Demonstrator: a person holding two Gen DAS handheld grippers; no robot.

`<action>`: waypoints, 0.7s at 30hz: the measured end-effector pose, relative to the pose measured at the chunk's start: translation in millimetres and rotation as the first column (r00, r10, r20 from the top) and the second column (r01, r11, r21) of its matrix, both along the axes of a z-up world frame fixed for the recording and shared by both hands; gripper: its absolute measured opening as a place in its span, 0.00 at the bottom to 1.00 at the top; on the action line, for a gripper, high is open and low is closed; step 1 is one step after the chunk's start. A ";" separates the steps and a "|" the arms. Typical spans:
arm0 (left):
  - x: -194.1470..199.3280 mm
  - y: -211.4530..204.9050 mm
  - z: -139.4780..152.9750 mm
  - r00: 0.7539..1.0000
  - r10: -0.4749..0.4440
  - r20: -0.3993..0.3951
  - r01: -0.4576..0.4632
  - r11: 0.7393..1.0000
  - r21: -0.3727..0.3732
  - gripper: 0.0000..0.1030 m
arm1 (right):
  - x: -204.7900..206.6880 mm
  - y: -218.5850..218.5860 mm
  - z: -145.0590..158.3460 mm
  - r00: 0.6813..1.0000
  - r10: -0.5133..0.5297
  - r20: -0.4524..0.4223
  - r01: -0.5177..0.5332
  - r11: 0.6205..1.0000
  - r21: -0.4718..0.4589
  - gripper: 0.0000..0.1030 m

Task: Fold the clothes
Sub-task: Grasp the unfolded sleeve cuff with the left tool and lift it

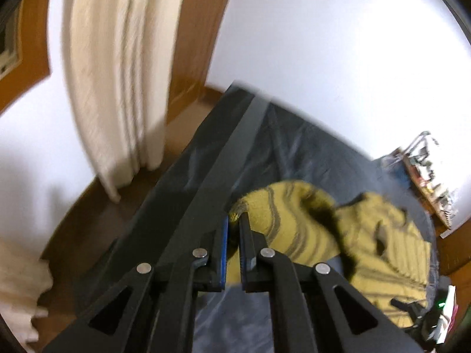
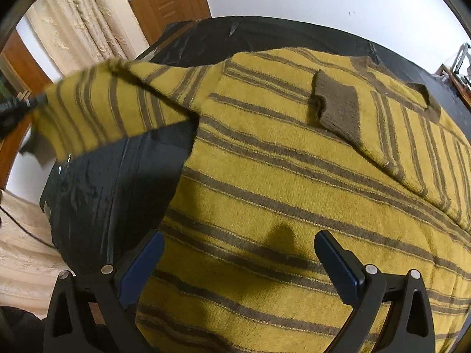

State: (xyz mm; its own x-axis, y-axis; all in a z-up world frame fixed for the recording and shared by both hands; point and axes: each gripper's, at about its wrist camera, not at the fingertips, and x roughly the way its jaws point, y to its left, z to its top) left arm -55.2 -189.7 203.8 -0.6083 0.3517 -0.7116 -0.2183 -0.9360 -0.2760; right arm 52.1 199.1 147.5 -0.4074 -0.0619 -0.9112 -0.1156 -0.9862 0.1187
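Observation:
A mustard-yellow sweater with brown stripes [image 2: 279, 176] lies spread on a dark-covered table [image 2: 97, 182]. One sleeve with a brown cuff [image 2: 338, 106] is folded across the body. My left gripper [image 1: 235, 220] is shut on the end of the other sleeve [image 1: 279, 211] and holds it lifted off the table; in the right wrist view that sleeve [image 2: 97, 108] stretches out to the left, with the left gripper [image 2: 38, 101] at its end. My right gripper [image 2: 238, 247] is open and empty, just above the sweater's lower body.
Cream curtains [image 1: 117, 73] and a brown wooden door [image 2: 164, 3] stand beyond the table's far left side. A white wall is behind. A cluttered shelf [image 1: 424, 173] sits at the right. The table's left edge [image 1: 206, 176] runs beside the left gripper.

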 end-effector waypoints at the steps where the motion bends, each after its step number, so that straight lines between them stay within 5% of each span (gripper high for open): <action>1: -0.7 5.0 4.3 1.000 -0.007 -0.015 0.007 1.000 0.001 0.07 | 1.2 0.3 0.1 1.000 -0.002 0.000 0.002 1.000 0.002 1.00; 9: -46.5 5.2 -6.2 0.999 0.050 -0.006 -0.050 0.999 -0.013 0.07 | 7.6 8.3 0.0 0.999 -0.051 0.006 0.051 0.999 -0.006 1.00; 13: -69.2 -7.7 20.0 0.989 0.140 -0.048 -0.136 0.988 0.077 0.07 | 16.2 7.4 4.4 0.999 -0.045 -0.007 0.045 0.999 0.014 1.00; 18: -73.5 21.5 55.0 0.984 0.084 -0.159 -0.071 0.994 0.085 0.07 | 26.3 23.9 0.9 0.996 -0.092 0.010 0.092 0.996 0.006 1.00; 21: -78.7 36.1 51.9 0.988 0.065 -0.140 -0.054 0.995 0.082 0.07 | 32.4 33.3 0.7 0.992 -0.122 0.014 0.123 0.992 -0.006 1.00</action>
State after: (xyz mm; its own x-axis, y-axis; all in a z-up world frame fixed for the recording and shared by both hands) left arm -133.9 -153.7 255.7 -0.7230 0.3626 -0.5880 -0.2050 -0.9255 -0.3186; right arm 84.5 232.3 148.2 -0.4002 -0.0183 -0.9162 -0.2371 -0.9637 0.1228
